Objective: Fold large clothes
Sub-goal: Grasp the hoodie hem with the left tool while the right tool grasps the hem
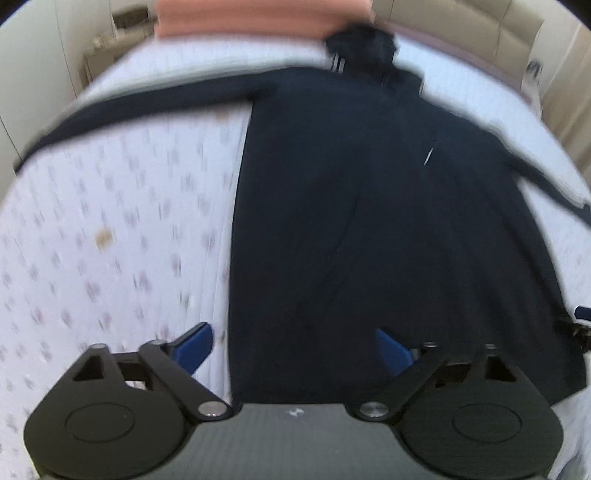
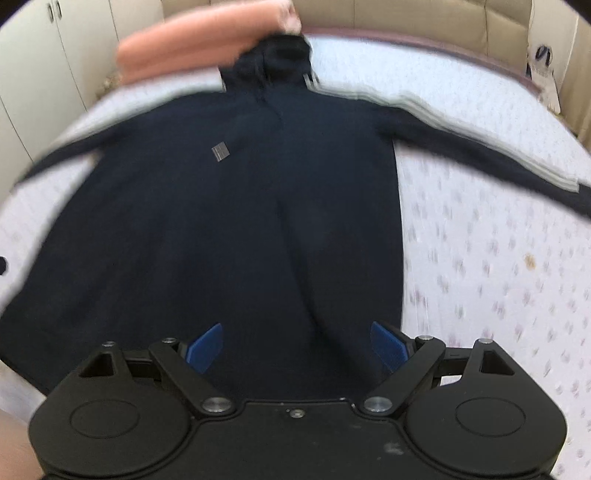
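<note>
A dark navy hooded jacket (image 1: 369,206) lies flat on the bed, its hood far away and both sleeves spread sideways. The same jacket (image 2: 236,229) fills the right wrist view, with white stripes on its right sleeve (image 2: 480,147). My left gripper (image 1: 295,349) hovers open over the jacket's lower left edge, one blue pad over the sheet and one over the cloth. My right gripper (image 2: 299,347) stands open above the hem near the lower right corner. Nothing is pinched between either pair of blue pads. Both views are blurred.
The bed (image 1: 110,221) has a white sheet with small purple marks and a brown stain (image 1: 104,236). A pink pillow (image 2: 192,48) lies by the hood. Cream cupboards (image 2: 40,70) stand at left, a padded headboard (image 2: 424,22) behind. A bare arm (image 2: 14,446) shows at lower left.
</note>
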Demonstrator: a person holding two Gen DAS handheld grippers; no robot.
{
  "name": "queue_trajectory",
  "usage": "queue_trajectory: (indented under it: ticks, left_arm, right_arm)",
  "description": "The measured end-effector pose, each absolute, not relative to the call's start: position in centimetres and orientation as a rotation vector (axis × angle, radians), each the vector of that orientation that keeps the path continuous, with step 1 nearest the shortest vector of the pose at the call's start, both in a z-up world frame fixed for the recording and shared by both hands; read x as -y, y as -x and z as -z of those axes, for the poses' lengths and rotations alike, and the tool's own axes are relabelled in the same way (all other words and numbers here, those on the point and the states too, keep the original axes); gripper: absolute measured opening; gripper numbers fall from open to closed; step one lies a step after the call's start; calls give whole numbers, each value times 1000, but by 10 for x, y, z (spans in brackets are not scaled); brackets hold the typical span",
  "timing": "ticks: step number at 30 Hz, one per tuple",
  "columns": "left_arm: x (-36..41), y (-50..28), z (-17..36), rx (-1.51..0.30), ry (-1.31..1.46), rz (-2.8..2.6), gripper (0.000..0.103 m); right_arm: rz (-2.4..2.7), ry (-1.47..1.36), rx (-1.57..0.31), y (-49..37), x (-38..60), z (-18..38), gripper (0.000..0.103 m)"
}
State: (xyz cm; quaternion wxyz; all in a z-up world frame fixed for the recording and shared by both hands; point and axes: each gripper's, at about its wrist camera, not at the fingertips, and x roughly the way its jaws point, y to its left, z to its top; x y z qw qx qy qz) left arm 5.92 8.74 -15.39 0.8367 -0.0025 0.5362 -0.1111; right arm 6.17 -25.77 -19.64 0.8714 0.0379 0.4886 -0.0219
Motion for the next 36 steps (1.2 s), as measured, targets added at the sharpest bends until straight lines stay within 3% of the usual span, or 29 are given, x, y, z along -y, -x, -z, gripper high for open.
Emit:
queue_trajectory:
  ticks: [3, 6, 12, 13, 15, 16, 17, 23, 28, 30, 33, 34, 35, 36]
  left_arm:
    - [-95, -57, 182, -1182, -13, 237, 89]
    - [-101, -50, 192, -1170, 4, 278, 103]
    - [-100, -42, 198, -1137, -48, 333, 103]
    - [-101, -40, 198, -1126, -36, 327, 98]
    - [-96, -32, 190, -1103, -7, 387, 55]
    - [-91, -28, 181, -1088, -21, 396, 23]
    - [-85, -23, 173, -1076, -62, 387, 13]
    - [-100, -12, 113, -1061, 89, 476, 12]
    - [-112, -9, 165, -1220, 12, 415, 11]
    - [-117, -7, 182, -1244, 16, 404, 13]
    - [-123, -5, 178, -1229, 52, 404, 40]
    - [-124, -6, 173, -1223, 49, 398, 65]
    - [-125, -5, 166, -1208, 40, 389, 89]
    - [-127, -9, 157, -1177, 25, 369, 96]
  right_arm:
    - [36, -196, -1031, -50, 278, 224, 103]
    - [13, -157, -1011, -38, 278, 234, 103]
    - [-34, -200, -856, 0, 285, 240, 103]
    - [-35, -226, -850, 8, 290, 241, 103]
    - [-64, -243, -856, 18, 294, 242, 100]
    - [-74, -235, -866, 19, 294, 241, 66]
    - [-65, -198, -867, 21, 292, 236, 21]
    - [-110, -108, -730, 40, 295, 160, 16]
    - [-49, -106, -848, 44, 305, 159, 15]
    - [-47, -112, -964, 35, 304, 189, 18]
    - [12, -99, -1029, 35, 306, 216, 51]
    - [31, -122, -1009, 38, 310, 212, 70]
    - [44, -140, -1004, 36, 313, 208, 82]
    - [50, -160, -1000, 34, 318, 202, 88]
